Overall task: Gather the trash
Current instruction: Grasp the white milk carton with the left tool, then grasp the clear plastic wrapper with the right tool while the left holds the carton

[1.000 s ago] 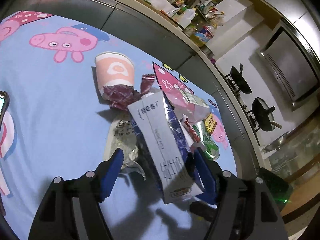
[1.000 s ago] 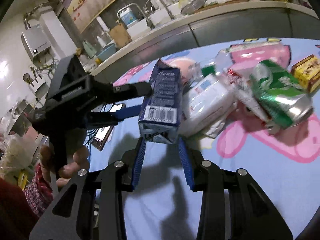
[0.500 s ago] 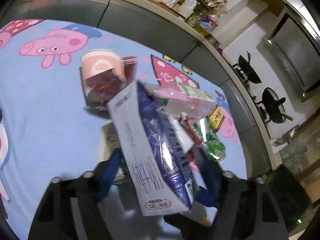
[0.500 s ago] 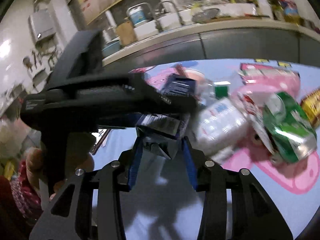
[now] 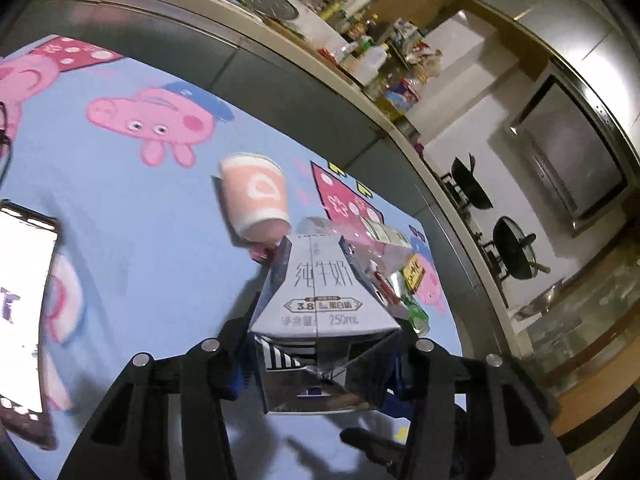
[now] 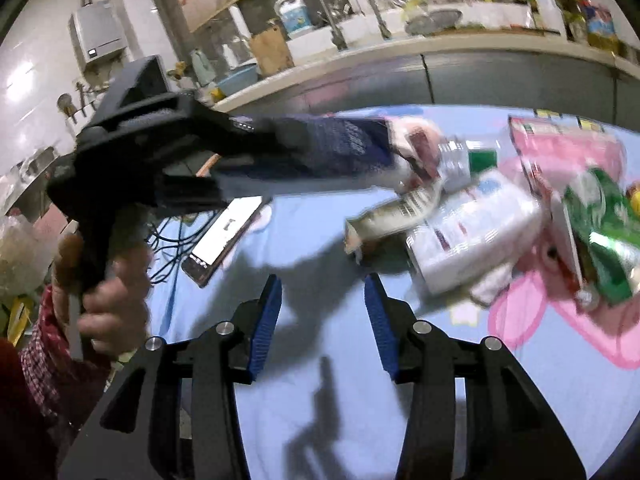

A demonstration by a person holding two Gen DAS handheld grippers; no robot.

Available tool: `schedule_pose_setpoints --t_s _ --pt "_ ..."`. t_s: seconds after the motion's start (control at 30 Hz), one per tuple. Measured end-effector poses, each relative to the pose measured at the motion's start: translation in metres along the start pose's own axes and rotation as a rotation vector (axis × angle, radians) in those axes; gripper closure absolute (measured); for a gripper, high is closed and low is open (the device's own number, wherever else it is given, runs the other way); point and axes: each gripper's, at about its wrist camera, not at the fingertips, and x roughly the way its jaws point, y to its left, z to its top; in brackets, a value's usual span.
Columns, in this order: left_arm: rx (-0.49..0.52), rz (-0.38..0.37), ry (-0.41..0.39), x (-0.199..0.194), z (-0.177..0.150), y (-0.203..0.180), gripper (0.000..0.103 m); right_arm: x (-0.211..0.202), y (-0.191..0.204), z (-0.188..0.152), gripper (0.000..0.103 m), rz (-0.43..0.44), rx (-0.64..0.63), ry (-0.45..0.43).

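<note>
The left tongs (image 5: 320, 364) clamp a milk carton (image 5: 320, 320), their jaws having just been closing on it, lifted above the blue cartoon-print desk (image 5: 140, 240); the right tongs (image 6: 324, 320) stand partly open with nothing between them; beyond the carton lie a pink paper cup (image 5: 256, 196), a green can (image 6: 604, 240) and a white packet (image 6: 476, 232).

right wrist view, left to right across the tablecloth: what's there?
Person's hand holding the left hand-held gripper, which grips the milk carton → phone → crumpled wrapper → white plastic-wrapped pack → crushed green can.
</note>
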Motion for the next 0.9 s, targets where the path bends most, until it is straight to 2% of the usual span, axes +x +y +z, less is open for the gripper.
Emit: schedule_pose_setpoints --t_s 0.37,0.47,0.57,0.67,0.7,0.8,0.9 --pt "-0.035 0.061 0.033 0.001 -0.025 0.031 0.052 0.018 -0.032 0.008 0.058 0.041 0.24 0.053" --pt "-0.046 0.066 0.026 0.0 -0.032 0.033 0.052 0.026 -0.046 0.014 0.059 0.099 0.379 0.063" --pt "-0.042 0.087 0.015 -0.001 -0.04 0.034 0.052 0.039 -0.066 0.013 0.059 0.179 0.594 0.07" --pt "-0.032 0.093 0.023 0.0 -0.052 0.034 0.052 0.049 -0.076 0.011 0.056 0.208 0.751 0.067" --pt "-0.028 0.096 0.028 0.001 -0.056 0.033 0.052 0.052 -0.077 0.011 0.052 0.211 0.783 0.065" --pt "-0.018 0.103 0.058 0.006 -0.063 0.034 0.052 0.064 -0.077 0.013 0.052 0.201 0.865 0.069" --pt "-0.023 0.116 0.078 0.008 -0.068 0.035 0.05 0.067 -0.072 0.016 0.052 0.182 0.877 0.059"
